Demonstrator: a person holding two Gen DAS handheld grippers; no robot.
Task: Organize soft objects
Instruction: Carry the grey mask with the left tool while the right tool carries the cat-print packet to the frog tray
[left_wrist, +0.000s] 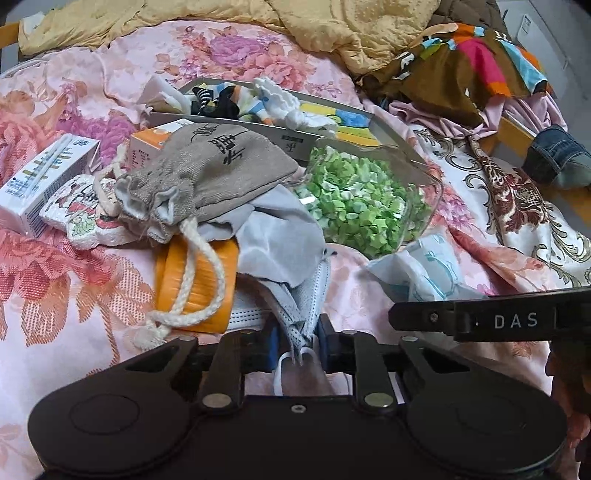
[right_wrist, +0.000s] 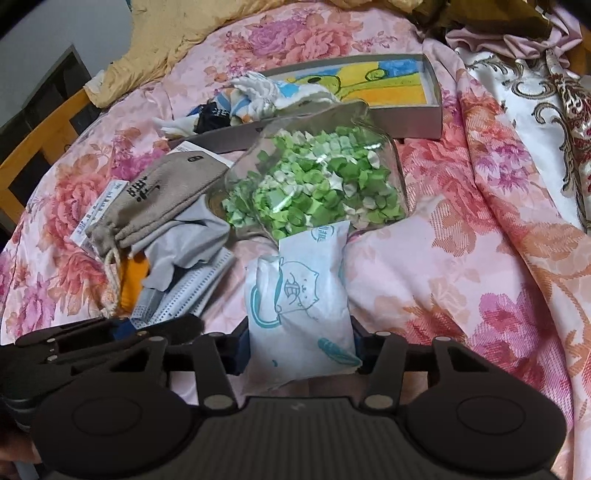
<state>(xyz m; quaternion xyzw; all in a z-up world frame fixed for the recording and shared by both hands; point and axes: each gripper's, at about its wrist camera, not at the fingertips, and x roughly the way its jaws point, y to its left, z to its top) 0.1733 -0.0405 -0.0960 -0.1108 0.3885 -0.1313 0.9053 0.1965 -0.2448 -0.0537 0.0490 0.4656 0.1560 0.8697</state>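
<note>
My left gripper (left_wrist: 297, 341) is pinched tight on the gray face mask (left_wrist: 301, 306), long axis running away; right gripper (right_wrist: 301, 341) half-open around the white tissue pack (right_wrist: 299, 295), grip unclear; sock box (right_wrist: 430, 110) lies far, nearer right

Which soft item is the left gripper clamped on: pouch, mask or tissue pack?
The mask: the left gripper is shut on its bunched edge. The grey drawstring pouch lies free further back, and the tissue pack sits in the right gripper.

Bed w/ pink floral cover (right_wrist: 461, 266): grey box (right_wrist: 424, 122), jar (right_wrist: 317, 184), pouch (right_wrist: 166, 199), packet (right_wrist: 299, 295).
</note>
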